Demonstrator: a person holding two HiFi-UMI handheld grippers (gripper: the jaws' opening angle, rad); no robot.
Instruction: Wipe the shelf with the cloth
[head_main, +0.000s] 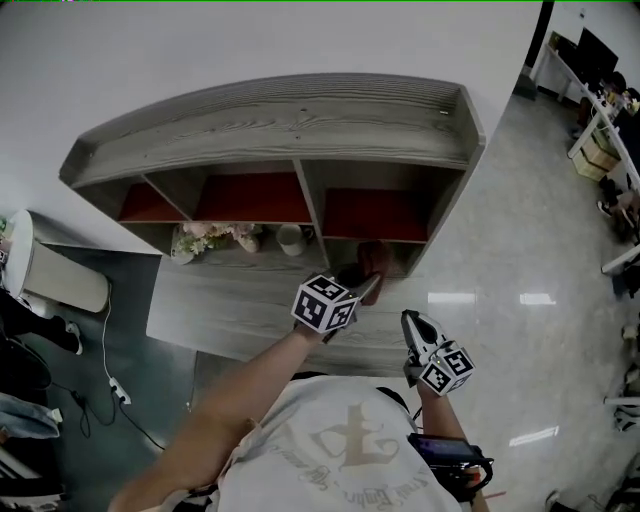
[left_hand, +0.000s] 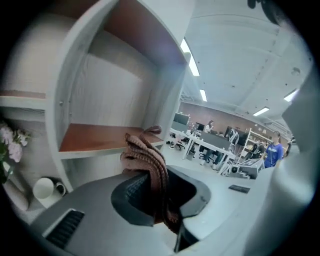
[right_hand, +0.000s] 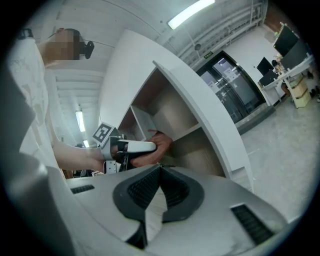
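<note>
A grey wooden shelf unit (head_main: 290, 125) with red back panels stands against the wall. My left gripper (head_main: 362, 287) is shut on a brown knitted cloth (head_main: 375, 258), held at the mouth of the lower right compartment. In the left gripper view the cloth (left_hand: 150, 160) hangs bunched between the jaws of the left gripper (left_hand: 156, 187), in front of a reddish-brown shelf board (left_hand: 100, 136). My right gripper (head_main: 414, 326) hangs lower right, away from the shelf, shut with nothing in it. The right gripper view shows its jaws (right_hand: 159, 172) meeting, with the left gripper (right_hand: 131, 147) and cloth (right_hand: 161, 144) beyond.
A white mug (head_main: 290, 240) and a bunch of pale flowers (head_main: 205, 238) stand in the middle lower compartment; the mug (left_hand: 45, 189) also shows in the left gripper view. A white appliance (head_main: 60, 278) with a cable sits on the floor at left. Office desks (head_main: 600, 120) stand far right.
</note>
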